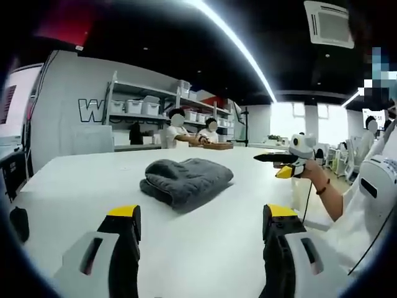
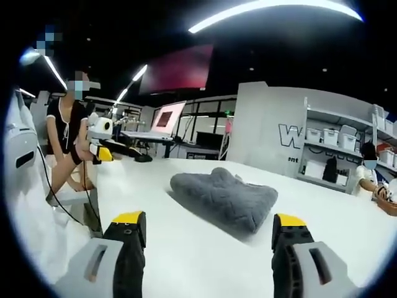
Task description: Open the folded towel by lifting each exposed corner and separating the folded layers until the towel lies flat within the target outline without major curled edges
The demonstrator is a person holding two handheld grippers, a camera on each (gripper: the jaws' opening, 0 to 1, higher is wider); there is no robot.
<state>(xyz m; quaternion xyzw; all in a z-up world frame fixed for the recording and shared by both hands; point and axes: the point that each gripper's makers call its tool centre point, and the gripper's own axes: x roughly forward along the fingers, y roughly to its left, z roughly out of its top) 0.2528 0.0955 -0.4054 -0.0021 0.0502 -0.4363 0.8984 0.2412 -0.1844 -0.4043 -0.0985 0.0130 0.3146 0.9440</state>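
A dark grey folded towel (image 1: 189, 177) lies in a thick bundle near the middle of the white table (image 1: 80, 186). My left gripper (image 1: 203, 214) is open, short of the towel's near edge, its yellow-tipped jaws apart with nothing between them. In the right gripper view the same towel (image 2: 226, 195) lies ahead, and my right gripper (image 2: 209, 218) is open and empty just in front of it. A hand-held gripper (image 1: 282, 162) comes in from the right over the table's edge. Another hand-held gripper (image 2: 107, 149) sits at the left in the right gripper view.
A person (image 2: 68, 143) stands by the table's edge, with an arm (image 1: 329, 192) reaching over it. Shelves (image 1: 142, 105) with white bins line the back wall, where two people (image 1: 186, 133) sit. Bare table (image 2: 186, 261) surrounds the towel.
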